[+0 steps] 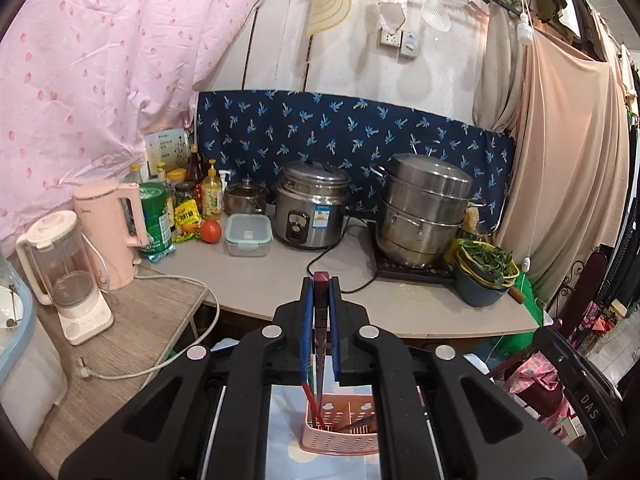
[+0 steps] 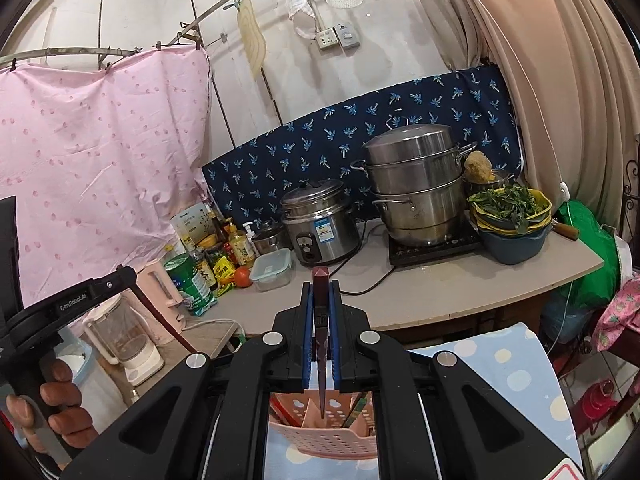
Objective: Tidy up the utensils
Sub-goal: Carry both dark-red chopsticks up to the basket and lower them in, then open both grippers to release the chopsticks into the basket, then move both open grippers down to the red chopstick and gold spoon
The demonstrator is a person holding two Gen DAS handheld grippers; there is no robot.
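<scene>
Each gripper, left (image 1: 321, 292) and right (image 2: 321, 292), is pinched on a dark red chopstick (image 1: 320, 344) (image 2: 321, 344) whose long axis slants down to the pink perforated plastic utensil basket (image 1: 340, 436) (image 2: 324, 440) directly beneath both, neither hand evidently nearer.

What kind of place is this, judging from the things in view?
Most likely a small home kitchen corner: a rice cooker and a stacked steel steamer pot stand on the counter, with sauce bottles beside them.
</scene>
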